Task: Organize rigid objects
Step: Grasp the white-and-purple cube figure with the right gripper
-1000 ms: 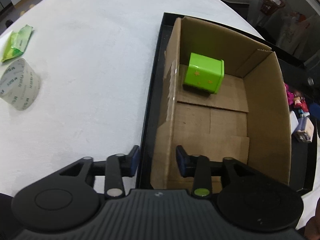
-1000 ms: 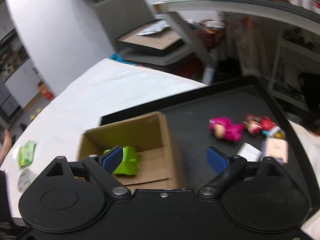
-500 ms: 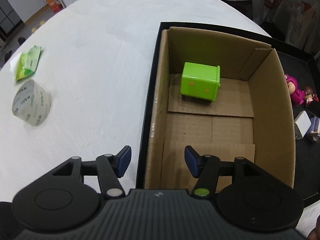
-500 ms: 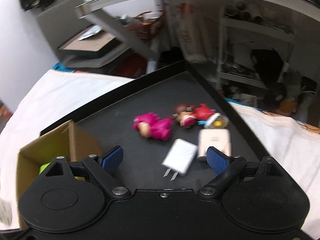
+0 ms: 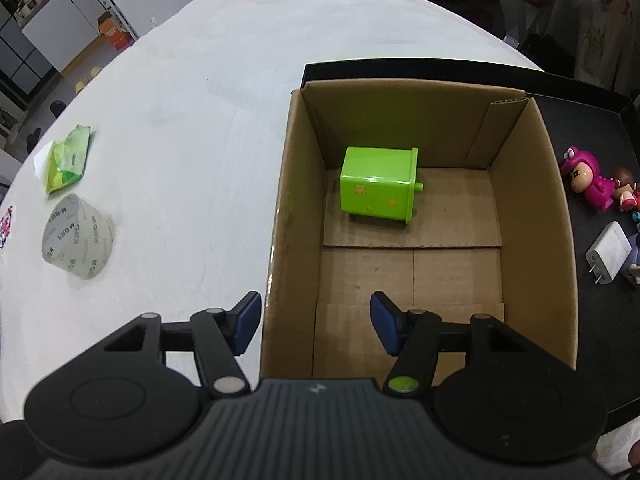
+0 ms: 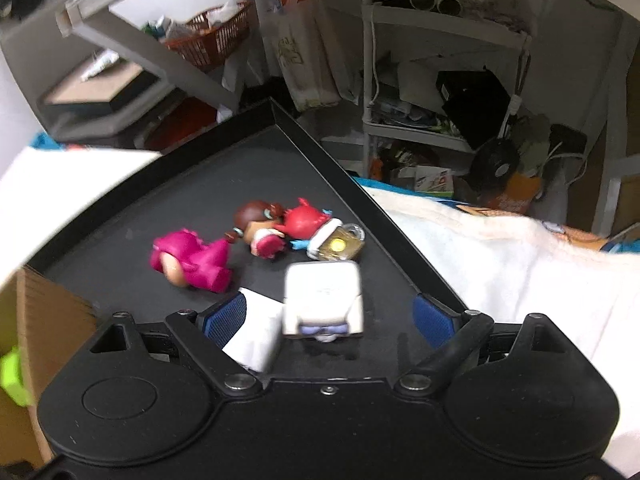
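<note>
The left hand-held gripper [image 5: 316, 322], fingers apart and empty, straddles the near-left wall of a cardboard box [image 5: 536, 216] holding one green cube [image 5: 378, 190]. The right hand-held gripper [image 6: 330, 314], also spread, hovers over a black tray [image 6: 256, 168] of toy figures [image 6: 192, 258] and a white charger [image 6: 256, 330].

A cardboard box [image 5: 420, 240] sits at the left end of a tray [image 5: 600, 320] on the table [image 5: 200, 140], with a cube-shaped container [image 5: 380, 184] lying inside toward its far wall. To the right of the box, on the tray floor, lie a hooded figurine [image 6: 192, 258], a second doll [image 6: 260, 228] and a padlock [image 6: 340, 244] (all close together), with a charger plug [image 5: 608, 254] nearer. Far left on the table, a tape roll [image 5: 76, 236] lies near a wipes packet [image 5: 68, 158].
</note>
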`<state>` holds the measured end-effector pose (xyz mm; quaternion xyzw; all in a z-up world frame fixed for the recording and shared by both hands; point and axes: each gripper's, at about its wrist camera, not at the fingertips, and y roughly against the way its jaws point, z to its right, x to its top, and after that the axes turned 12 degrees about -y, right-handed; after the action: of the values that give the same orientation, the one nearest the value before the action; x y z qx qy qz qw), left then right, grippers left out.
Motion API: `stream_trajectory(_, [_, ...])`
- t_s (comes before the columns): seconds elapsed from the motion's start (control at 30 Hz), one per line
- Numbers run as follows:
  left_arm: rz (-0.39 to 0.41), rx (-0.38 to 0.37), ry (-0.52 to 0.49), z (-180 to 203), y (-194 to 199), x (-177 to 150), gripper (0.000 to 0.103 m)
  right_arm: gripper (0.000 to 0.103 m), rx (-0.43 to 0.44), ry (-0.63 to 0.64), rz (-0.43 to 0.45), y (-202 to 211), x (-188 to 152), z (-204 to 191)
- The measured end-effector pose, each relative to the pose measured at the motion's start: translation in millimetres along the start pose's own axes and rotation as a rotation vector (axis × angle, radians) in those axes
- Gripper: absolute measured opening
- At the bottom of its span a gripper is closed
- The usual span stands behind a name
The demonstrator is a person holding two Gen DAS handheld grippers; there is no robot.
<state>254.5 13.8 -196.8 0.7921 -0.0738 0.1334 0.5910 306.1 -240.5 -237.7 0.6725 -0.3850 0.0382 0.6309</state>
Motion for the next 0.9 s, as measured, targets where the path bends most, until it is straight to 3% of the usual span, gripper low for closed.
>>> stream_trajectory(0.03, [0.0, 0.003, 0.0, 1, 1, 1, 0.059, 0.08, -0.01, 0.009, -0.015, -5, -1, -1])
stream_trajectory(0.07, [0.001, 0.005, -0.004, 3, 1, 2, 0.059, 0.059, -0.007, 0.008, -0.038, -10, -2, 0])
stream_trajectory(0.1, [0.002, 0.009, -0.007, 5, 2, 3, 0.059, 0.056, 0.021, -0.011, -0.056, -13, -2, 4])
stream_trajectory(0.13, [0.003, 0.013, -0.012, 6, 2, 4, 0.059, 0.046, 0.052, -0.031, -0.055, -12, -2, 7])
stream_trajectory(0.4, [0.01, 0.016, -0.012, 6, 6, 1, 0.059, 0.044, 0.072, -0.003, -0.026, -3, -1, 7])
stream_trajectory(0.9, [0.021, -0.02, 0.027, -11, 5, -16, 0.059, 0.043, 0.278, 0.087, 0.075, 48, 0, -16])
